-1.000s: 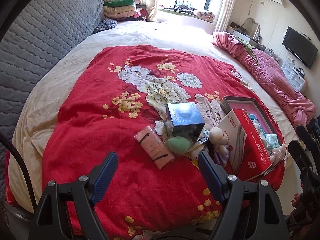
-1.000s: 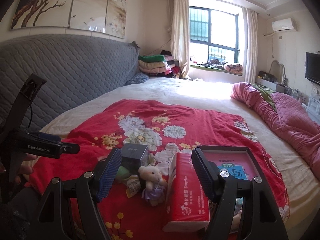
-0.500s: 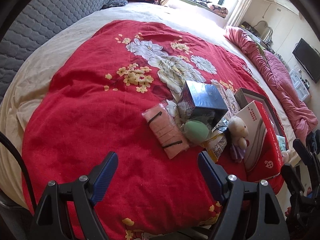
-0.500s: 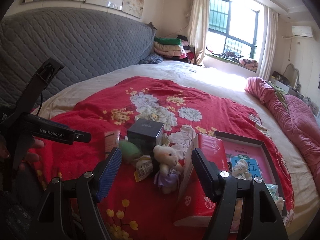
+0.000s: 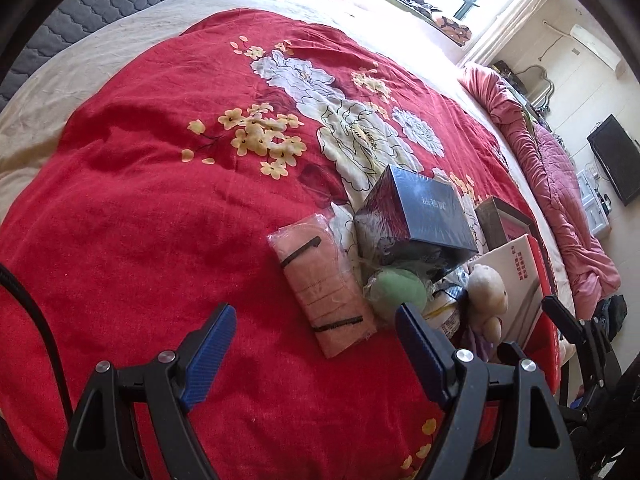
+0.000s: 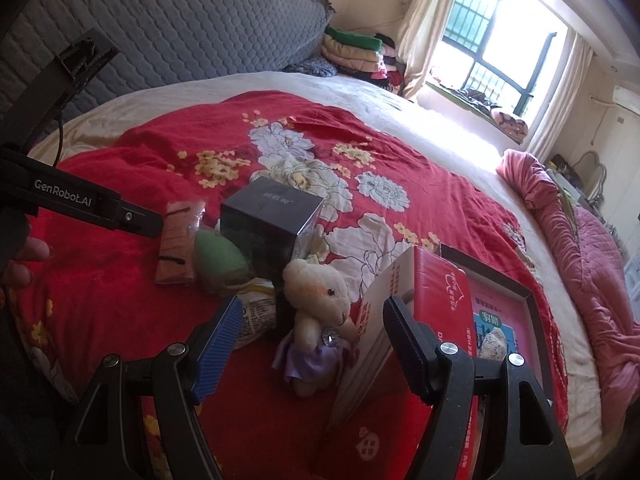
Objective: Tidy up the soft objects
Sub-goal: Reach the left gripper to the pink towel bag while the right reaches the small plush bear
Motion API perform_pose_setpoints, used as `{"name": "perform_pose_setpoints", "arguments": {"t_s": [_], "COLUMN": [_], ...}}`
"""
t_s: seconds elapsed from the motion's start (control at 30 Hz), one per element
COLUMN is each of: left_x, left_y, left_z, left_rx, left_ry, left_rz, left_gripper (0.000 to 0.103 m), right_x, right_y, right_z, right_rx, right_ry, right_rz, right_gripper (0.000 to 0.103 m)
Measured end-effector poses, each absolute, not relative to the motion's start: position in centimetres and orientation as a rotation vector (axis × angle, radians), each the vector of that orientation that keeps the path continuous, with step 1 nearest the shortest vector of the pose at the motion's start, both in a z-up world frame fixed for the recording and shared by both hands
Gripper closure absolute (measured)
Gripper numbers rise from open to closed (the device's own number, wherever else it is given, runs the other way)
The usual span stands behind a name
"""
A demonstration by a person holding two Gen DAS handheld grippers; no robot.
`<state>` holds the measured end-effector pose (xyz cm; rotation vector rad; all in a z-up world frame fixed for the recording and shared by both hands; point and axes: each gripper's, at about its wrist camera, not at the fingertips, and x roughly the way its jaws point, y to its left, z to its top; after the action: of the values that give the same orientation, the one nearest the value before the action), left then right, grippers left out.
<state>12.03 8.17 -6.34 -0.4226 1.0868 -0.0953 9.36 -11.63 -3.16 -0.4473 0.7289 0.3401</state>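
Observation:
A small pile lies on the red floral blanket [image 5: 140, 208]. It holds a pink packaged cloth [image 5: 320, 280], a green soft toy [image 5: 396, 290], a cream teddy bear in a purple dress [image 6: 316, 312] and a snack packet [image 6: 254, 316]. The pink cloth [image 6: 178, 240], green toy [image 6: 220, 262] and bear [image 5: 486, 292] show in both views. My left gripper [image 5: 316, 354] is open and empty, just short of the pink cloth. My right gripper [image 6: 314, 344] is open and empty, with the bear between and beyond its fingers.
A dark box [image 5: 420, 216] stands behind the toys. A red tissue pack [image 6: 416, 320] stands to the right of the bear, next to an open tray box [image 6: 504, 308] with items inside. A pink quilt [image 6: 580, 248] lies along the bed's right side.
Both grippers have moved forward and down toward the pile, so the objects look larger. Both stay open. Nothing on the bed has moved.

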Motion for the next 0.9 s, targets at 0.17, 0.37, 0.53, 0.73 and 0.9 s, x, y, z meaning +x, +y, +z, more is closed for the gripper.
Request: {"name": "perform_pose_setpoints", "arguments": {"t_s": [0.17, 0.37, 0.53, 0.73, 0.9], "left_x": [13.9, 15.6, 16.8, 18.0, 18.5], "left_y": [8.4, 9.1, 9.5, 8.7, 7.7], "left_z": [-7.5, -9.0, -10.0, -10.3, -10.7], "left_rx": [-0.48, -0.551, -0.59, -0.553, -0.489], "left_ry": [1.108, 1.136, 1.157, 1.178, 1.195], "left_rz": [-0.093, -0.068, -0.051, -0.013, 0.037], "left_gripper": [0.022, 0.022, 0.022, 0.019, 0.019], "right_x": [11.5, 12.9, 13.9, 14.4, 13.9], "right_y": [-10.7, -9.9, -9.4, -9.9, -10.4], "right_z": [-4.6, -5.6, -6.7, -6.9, -6.4], "right_rx": [-0.464, -0.495, -0.565, -0.53, -0.493], "right_ry": [0.782, 0.807, 0.829, 0.837, 0.82], "right_rz": [0.344, 0.318, 0.278, 0.285, 0.295], "right_gripper": [0.029, 0.032, 0.048, 0.058, 0.06]}}
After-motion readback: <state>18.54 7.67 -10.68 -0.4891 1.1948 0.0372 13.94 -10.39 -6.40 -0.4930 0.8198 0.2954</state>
